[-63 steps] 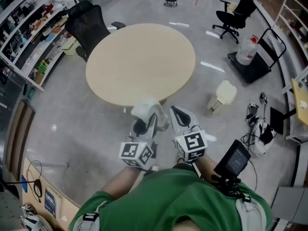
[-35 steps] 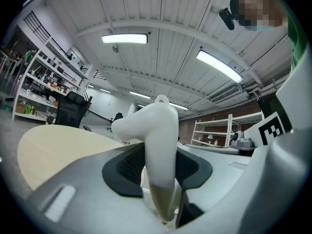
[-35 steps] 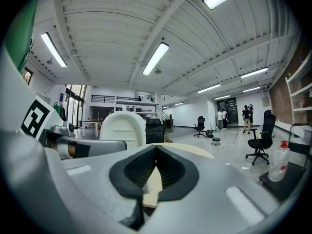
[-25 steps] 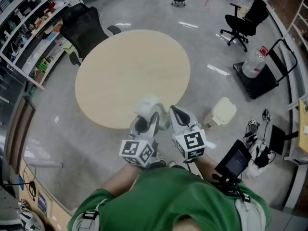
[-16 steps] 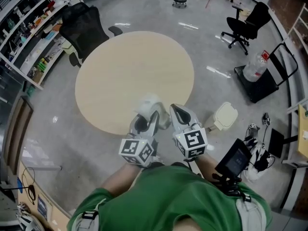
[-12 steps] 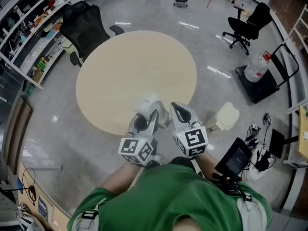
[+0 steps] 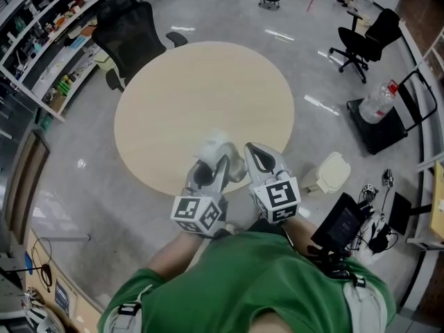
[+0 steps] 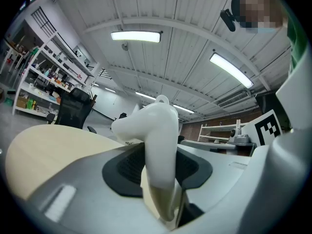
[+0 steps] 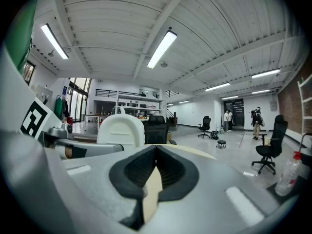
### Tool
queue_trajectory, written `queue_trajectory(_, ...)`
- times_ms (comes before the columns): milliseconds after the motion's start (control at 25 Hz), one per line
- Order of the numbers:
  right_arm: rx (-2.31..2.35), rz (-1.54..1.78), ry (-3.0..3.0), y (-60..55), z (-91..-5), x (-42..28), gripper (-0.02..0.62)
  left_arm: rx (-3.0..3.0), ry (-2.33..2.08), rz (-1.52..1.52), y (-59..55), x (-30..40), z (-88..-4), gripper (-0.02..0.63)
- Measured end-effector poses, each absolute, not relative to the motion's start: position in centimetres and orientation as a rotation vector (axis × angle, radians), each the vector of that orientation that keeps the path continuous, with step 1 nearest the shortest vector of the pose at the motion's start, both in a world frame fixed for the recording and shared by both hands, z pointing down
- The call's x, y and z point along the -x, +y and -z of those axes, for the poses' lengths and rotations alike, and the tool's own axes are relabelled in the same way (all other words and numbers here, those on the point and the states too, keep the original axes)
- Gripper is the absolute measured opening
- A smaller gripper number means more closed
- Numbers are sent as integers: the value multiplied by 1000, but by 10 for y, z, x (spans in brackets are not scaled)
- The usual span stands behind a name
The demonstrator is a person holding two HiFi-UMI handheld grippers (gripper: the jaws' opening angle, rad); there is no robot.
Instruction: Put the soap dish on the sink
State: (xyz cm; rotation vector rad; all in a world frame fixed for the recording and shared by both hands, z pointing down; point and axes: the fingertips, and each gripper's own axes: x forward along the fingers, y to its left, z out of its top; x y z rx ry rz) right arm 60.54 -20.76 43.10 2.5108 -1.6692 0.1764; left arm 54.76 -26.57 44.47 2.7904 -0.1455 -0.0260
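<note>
Nearest us, the person in the green shirt [image 7: 243, 283] holds both tools out level, side by side, at the near edge of the round beige wooden bench [image 7: 208, 82]. The left claw [image 7: 216, 161] is clamped on the white moulded plastic soap dish [image 7: 218, 144]. In the left gripper view the ribbed black pads [image 8: 124, 167] pinch one thin lower edge of it. The rest of its curved shell stands up clear above the jaws, with a little loop at the top. So the soap dish is in the air, just over the bench's near rim, touching nothing but that claw.

The right claw [image 7: 254, 152], just beside it, carries nothing. Its jaws meet at the tips, with only bench top showing through the gap lower down.

The soap dish looks light and stiff to me, a glossy shell that could slip. Held by one narrow edge, it may pivot if it's swung about. A deeper bite on the wall would be safer, or the right claw could steady the far rim. A drop would probably bounce it, not break it.

Past the bench's far left edge there's a black mesh office chair [image 7: 128, 33], then cluttered white shelves [image 7: 48, 40]. No sink shows in any view, so I'd say the setting-down is not yet close.
</note>
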Motion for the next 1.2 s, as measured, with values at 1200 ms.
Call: queue_trajectory(1200,-2270,-317,-1970,-268,-482,-779,3,-2692,-606,-126,-313,-687,-494,155)
